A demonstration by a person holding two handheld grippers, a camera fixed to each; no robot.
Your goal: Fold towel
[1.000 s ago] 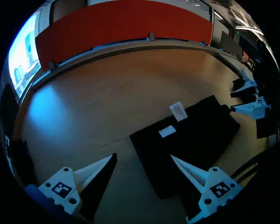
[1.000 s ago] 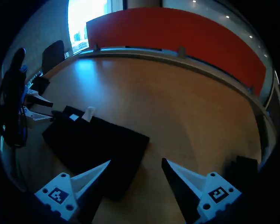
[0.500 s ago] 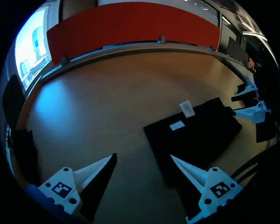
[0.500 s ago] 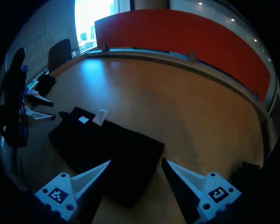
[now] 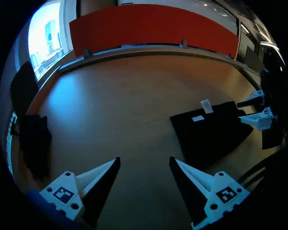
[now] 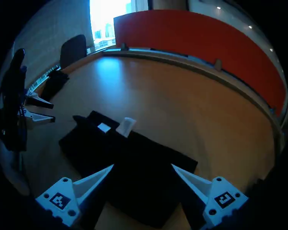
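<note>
Swinging off leftward, the left claw now hangs spread over bare surface, with the towel off to its right. The right claw, also spread and empty, has come over the towel's near end. The dark cloth lies flat on the wood and looks soft, light and limp, so a corner or hem seems the best pinch. Its long axis runs diagonally away to the end with the white tag, pointing toward the left claw. Beyond stands a red partition.
</note>
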